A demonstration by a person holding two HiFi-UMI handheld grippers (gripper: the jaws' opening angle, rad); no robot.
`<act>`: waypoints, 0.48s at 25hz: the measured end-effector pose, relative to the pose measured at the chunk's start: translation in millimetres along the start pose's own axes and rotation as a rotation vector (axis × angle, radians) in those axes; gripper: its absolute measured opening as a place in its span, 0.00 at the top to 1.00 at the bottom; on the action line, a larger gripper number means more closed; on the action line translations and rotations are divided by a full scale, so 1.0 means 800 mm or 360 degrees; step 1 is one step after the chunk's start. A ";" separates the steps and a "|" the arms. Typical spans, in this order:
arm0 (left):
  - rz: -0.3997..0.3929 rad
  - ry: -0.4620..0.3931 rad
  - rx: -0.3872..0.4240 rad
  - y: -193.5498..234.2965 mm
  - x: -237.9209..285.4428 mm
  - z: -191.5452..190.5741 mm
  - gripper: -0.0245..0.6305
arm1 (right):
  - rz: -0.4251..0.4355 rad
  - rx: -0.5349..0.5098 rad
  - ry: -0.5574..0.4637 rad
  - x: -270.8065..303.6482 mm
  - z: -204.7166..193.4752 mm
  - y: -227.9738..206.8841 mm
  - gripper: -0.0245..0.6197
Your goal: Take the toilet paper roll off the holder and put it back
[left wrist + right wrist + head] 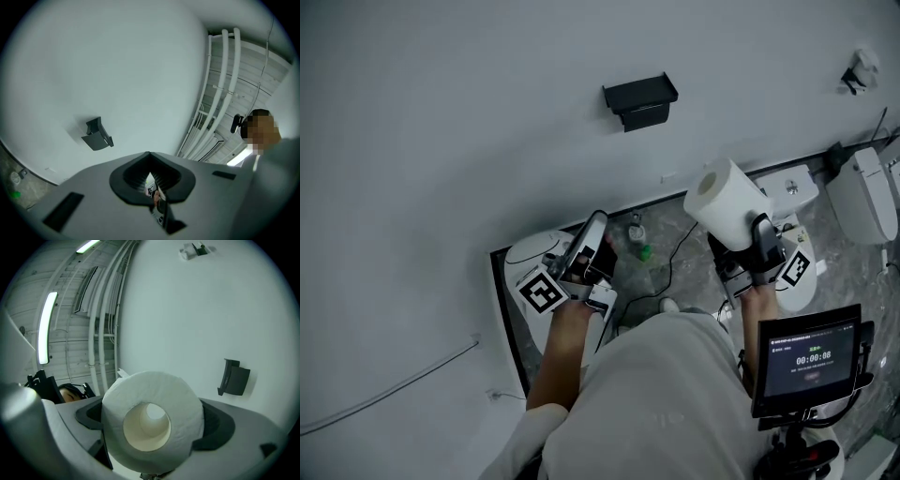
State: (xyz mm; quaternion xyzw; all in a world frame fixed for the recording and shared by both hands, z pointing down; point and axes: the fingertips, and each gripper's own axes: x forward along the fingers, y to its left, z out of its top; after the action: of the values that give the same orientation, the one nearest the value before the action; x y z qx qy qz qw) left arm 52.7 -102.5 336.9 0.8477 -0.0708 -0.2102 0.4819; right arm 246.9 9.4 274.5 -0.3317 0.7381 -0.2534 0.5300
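Return step: the right tool (755, 239) pinches the toilet paper roll (727, 202), off its holder (640, 99). Next, carry it toward eleven o'clock. The left tool (592, 230) seems pressed together and empty.

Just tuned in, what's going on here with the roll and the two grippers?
The person's right gripper has its jaws clamped on the toilet paper roll and holds it in the air in front of the white wall. The black holder on the wall is bare, so the roll is off it and not yet put back. The left gripper has its jaws together on nothing and points at the wall, off to the side.
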 end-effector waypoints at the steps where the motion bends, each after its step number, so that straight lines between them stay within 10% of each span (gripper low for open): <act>1: 0.0002 0.0021 0.0001 0.002 0.002 -0.003 0.95 | -0.0007 -0.0009 -0.0001 -0.001 0.000 0.000 0.11; 6: 0.0057 0.0054 0.0140 0.003 -0.002 -0.013 0.96 | -0.0020 -0.0016 0.0009 -0.006 -0.004 -0.002 0.11; 12: -0.0172 -0.0102 -0.0046 -0.024 -0.011 0.005 0.95 | -0.0018 0.0008 0.0034 -0.008 -0.008 -0.004 0.11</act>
State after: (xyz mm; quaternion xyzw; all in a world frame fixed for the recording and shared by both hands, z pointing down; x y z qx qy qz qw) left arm 41.6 -92.6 321.2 0.8360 -0.0372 -0.2639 0.4796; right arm 242.4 12.2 282.7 -0.3318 0.7413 -0.2617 0.5215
